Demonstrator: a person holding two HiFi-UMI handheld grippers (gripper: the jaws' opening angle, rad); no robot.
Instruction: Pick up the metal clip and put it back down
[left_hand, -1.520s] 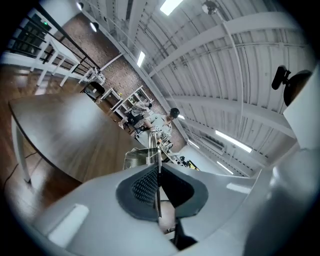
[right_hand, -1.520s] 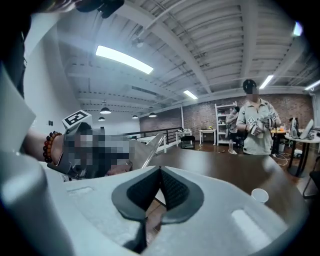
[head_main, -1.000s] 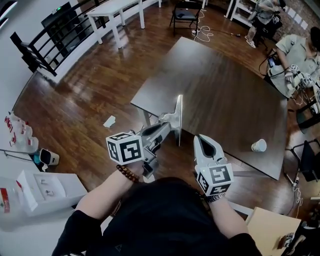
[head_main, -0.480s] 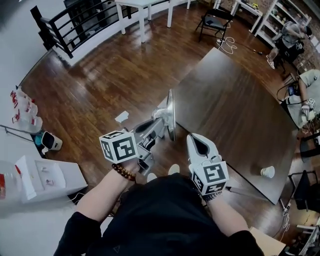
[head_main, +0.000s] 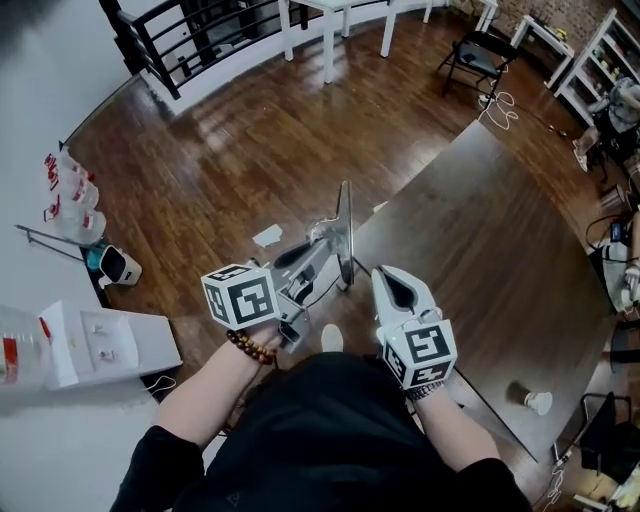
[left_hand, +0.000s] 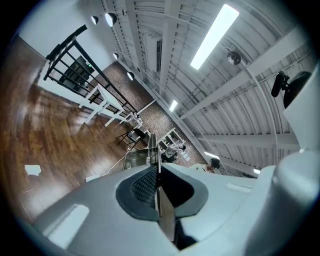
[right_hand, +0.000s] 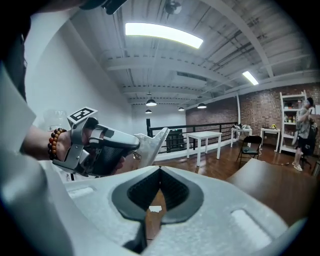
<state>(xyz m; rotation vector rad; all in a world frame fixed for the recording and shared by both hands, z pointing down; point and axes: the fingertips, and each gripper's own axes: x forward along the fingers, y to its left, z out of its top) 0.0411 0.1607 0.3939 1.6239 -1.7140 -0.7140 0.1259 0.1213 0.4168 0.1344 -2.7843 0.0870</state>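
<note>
Metal clip (head_main: 346, 215) clamped in left hand-held gripper (head_main: 322, 238).

top (head_main: 330, 430): black | bead bracelet (head_main: 254, 347): probably brown | left tool (head_main: 322, 242), right tool (head_main: 386, 273): pale grey, marker cubes (head_main: 240, 297)

Your left gripper (head_main: 326, 244) is pale grey with black ribbed pads (left_hand: 142, 186), and its cube (head_main: 241, 297) is white with black square markers. Your right gripper (head_main: 386, 274) has the same colours and pattern. The metal clip (head_main: 345, 222) is dull silver. The desk (head_main: 500, 230) is a dark matte brown. The floor (head_main: 220, 150) is glossy reddish-brown wood laid in planks. Your bracelet (head_main: 252, 347) is made of brown beads and your top (head_main: 330, 440) is black. The paper cup (head_main: 539, 402) and the scrap (head_main: 267, 236) on the floor are white. The railing (head_main: 190, 35) is black.
</note>
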